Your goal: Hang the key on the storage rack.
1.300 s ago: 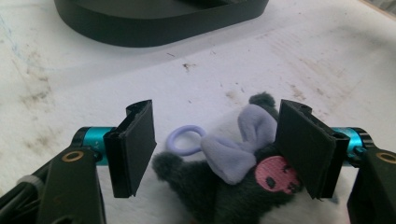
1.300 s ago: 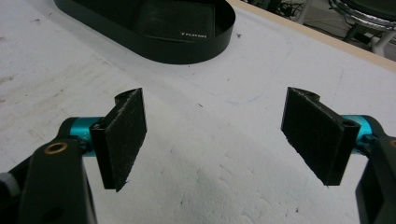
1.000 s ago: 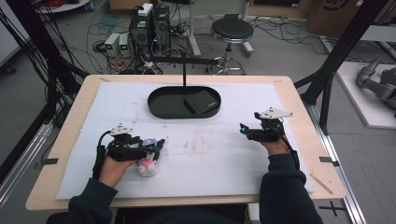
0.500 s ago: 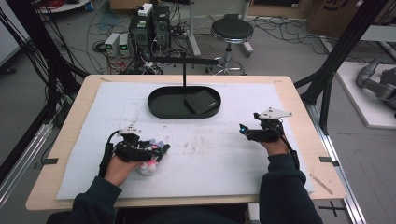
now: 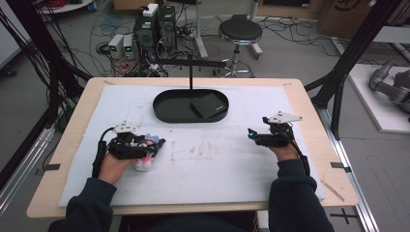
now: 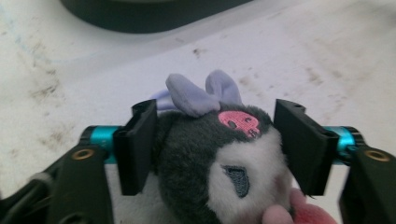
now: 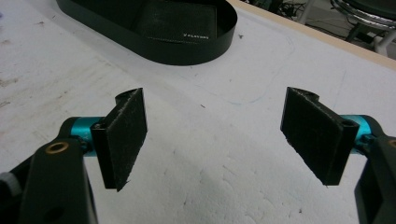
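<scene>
A small plush toy (image 6: 219, 163) with a dark grey head, white face, lilac ears and a pink skull mark lies on the white mat, and from above the plush toy (image 5: 144, 164) sits just under my left hand. My left gripper (image 6: 215, 144) has the head between its jaws, which have just been opening, and both pads (image 6: 137, 144) rest against its sides. At the mat's right side my right gripper (image 7: 215, 140) hovers open with nothing between its pads (image 7: 123, 135); the same gripper (image 5: 251, 135) points left in the high view.
A black oval tray (image 5: 167, 113) at the back centre of the mat holds a flat black wallet (image 5: 208, 106); this tray (image 7: 187, 51) lies ahead of the right gripper. A black stand post (image 5: 191, 77) rises behind it. The wooden table edge (image 5: 314, 121) borders the mat.
My left hand has shifted slightly toward the tray over the plush toy, and the toy has moved a little with it. The right hand has stayed put.
</scene>
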A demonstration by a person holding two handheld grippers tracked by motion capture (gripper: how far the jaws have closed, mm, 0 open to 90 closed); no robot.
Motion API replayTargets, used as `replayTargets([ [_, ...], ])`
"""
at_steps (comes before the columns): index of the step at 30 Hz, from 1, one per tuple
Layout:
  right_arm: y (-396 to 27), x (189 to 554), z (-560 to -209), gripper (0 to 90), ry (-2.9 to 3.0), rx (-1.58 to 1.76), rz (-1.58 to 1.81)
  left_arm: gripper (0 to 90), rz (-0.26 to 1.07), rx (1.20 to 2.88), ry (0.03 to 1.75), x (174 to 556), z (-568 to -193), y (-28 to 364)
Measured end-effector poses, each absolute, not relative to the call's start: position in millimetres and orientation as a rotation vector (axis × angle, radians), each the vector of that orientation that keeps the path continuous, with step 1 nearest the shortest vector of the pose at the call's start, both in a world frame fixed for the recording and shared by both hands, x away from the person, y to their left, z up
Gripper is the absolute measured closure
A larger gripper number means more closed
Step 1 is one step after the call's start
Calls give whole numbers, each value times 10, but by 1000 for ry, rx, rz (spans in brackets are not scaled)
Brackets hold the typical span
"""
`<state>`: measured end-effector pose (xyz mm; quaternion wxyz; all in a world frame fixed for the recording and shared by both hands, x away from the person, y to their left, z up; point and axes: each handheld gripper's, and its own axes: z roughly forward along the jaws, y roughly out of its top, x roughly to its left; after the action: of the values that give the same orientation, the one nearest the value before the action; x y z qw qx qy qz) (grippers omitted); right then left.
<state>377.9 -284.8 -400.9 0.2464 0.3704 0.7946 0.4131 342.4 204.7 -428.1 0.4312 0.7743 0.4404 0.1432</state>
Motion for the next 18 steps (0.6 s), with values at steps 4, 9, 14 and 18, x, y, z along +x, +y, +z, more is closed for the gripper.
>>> replayTargets([
  [4,-2855,3773,-4003,232,2163,1012,1133,211,465,1904,1199,3326,-4270,1938],
  [9,-2864,3781,-4013,232,2167,1018,1129,195,565,1969,1179,3187,-4272,1826],
  [14,-2857,3778,-4015,234,2173,1008,1126,169,533,2034,1232,3222,-4369,1821],
  [18,-2858,3779,-4014,235,2172,1011,1126,251,498,2038,1200,3240,-4333,1857],
])
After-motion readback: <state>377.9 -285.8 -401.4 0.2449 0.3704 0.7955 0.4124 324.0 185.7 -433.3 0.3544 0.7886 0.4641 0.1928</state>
